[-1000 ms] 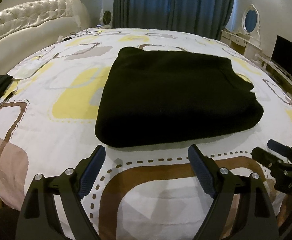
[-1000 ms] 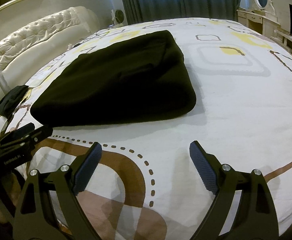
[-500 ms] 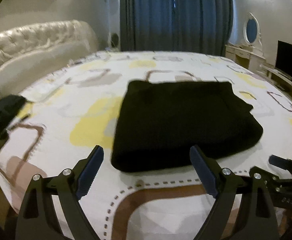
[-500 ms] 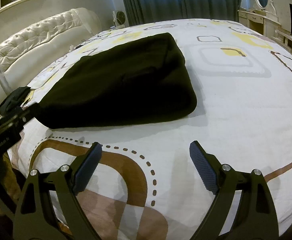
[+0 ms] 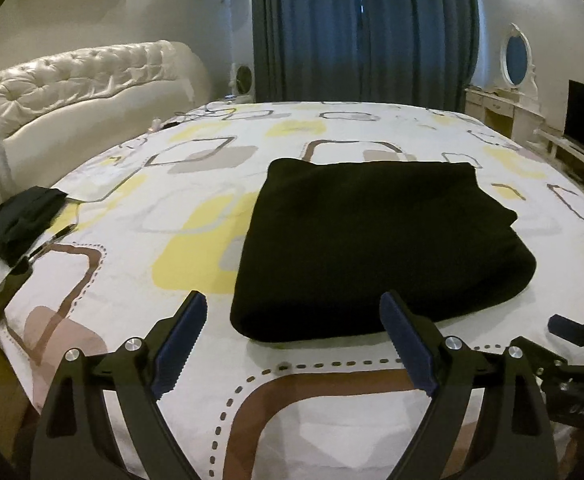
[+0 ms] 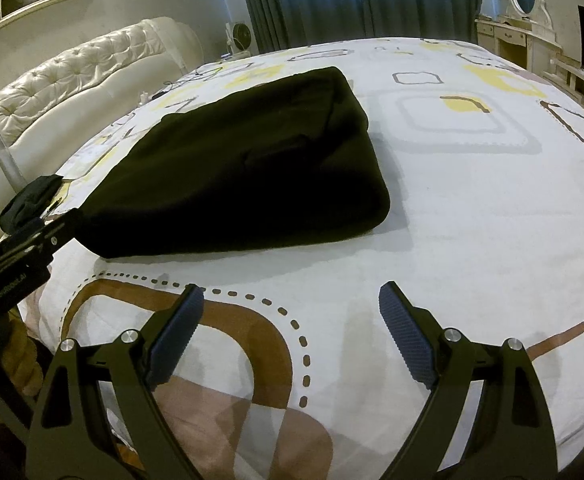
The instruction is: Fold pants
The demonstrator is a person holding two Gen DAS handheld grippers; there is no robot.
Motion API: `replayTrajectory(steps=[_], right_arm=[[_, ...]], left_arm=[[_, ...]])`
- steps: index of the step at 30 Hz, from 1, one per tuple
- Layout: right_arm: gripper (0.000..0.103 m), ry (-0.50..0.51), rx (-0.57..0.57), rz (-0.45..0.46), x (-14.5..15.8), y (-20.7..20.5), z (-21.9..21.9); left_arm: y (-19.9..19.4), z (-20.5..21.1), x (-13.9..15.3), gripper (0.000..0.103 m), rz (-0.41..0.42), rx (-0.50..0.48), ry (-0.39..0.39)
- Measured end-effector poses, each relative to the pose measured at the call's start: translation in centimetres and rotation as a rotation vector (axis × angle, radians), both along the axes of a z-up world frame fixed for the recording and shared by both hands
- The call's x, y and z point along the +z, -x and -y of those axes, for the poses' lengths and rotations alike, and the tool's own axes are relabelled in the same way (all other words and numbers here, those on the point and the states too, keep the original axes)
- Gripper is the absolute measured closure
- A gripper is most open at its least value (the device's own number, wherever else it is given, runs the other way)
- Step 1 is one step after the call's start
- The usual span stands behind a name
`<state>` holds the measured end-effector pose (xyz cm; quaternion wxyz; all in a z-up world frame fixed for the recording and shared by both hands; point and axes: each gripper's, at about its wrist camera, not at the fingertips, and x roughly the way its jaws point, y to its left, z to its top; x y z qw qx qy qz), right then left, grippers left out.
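Patterned bedsheet [image 5: 131,280], blue curtains [image 5: 364,28] behind. Folded black pants [image 5: 372,248] lie ahead of left gripper [image 5: 292,320] and right gripper [image 6: 292,312]; both spread apart, empty.

a wide bed [image 5: 179,280] in white sheet with yellow, grey and brown squares carries folded black fleece pants [image 5: 376,248] mid-bed and a small crumpled black cloth [image 5: 19,220] at its left edge.

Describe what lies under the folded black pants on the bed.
The folded black pants rest directly on the patterned bedsheet. The sheet's pattern beneath them is covered, so anything else underneath cannot be seen.
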<state>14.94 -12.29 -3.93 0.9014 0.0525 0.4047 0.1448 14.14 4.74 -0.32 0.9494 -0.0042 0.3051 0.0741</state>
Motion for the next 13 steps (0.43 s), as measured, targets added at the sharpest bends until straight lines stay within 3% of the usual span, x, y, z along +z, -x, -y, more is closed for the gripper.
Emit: replayTrajectory(steps=[4,9,13], right_arm=[[0.013,-0.003,-0.004,0.002,0.1,0.2,0.3],[0.013,-0.011,-0.022,0.012,0.5,0.3,1.3],[0.013,-0.016,-0.042,0.02,0.8,0.4,2.3]], left_arm=[[-0.2,0.1,0.0,0.016,-0.003,-0.013,-0.017],[-0.6,-0.9,-0.1,0.016,-0.052,-0.035,0.101],[-0.7,-1.3,-0.1,0.016,-0.058,-0.028,0.108]])
